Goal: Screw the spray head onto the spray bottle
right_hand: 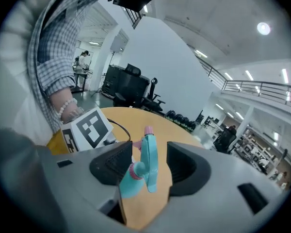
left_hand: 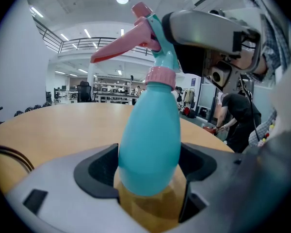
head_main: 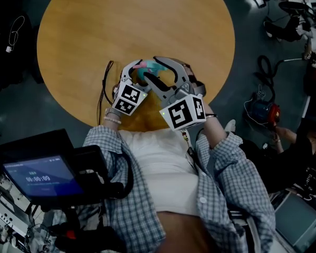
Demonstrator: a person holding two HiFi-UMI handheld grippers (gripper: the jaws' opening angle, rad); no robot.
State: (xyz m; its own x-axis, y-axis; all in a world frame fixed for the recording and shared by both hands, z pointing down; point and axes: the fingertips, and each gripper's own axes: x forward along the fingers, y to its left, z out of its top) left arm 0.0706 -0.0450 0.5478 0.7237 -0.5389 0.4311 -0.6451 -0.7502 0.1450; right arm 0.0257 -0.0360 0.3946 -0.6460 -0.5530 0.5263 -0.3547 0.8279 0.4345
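Observation:
A teal spray bottle (left_hand: 150, 140) stands tilted at the near edge of the round wooden table (head_main: 95, 30). Its teal spray head (left_hand: 157, 47), with a pink trigger and pink collar, sits on the bottle's neck. My left gripper (left_hand: 149, 176) is shut on the bottle's lower body, both pads against it. My right gripper (right_hand: 149, 165) is open around the spray head (right_hand: 149, 161), with a gap showing at each pad. In the head view both grippers, left (head_main: 138, 70) and right (head_main: 159, 71), meet over the bottle (head_main: 147, 74), which they mostly hide.
A thin black cable (head_main: 104, 86) lies on the table left of the grippers. A dark rig with a lit screen (head_main: 39, 175) sits low at the left. Cables and gear (head_main: 263, 109) crowd the floor to the right. A person (left_hand: 237, 115) bends beyond the table.

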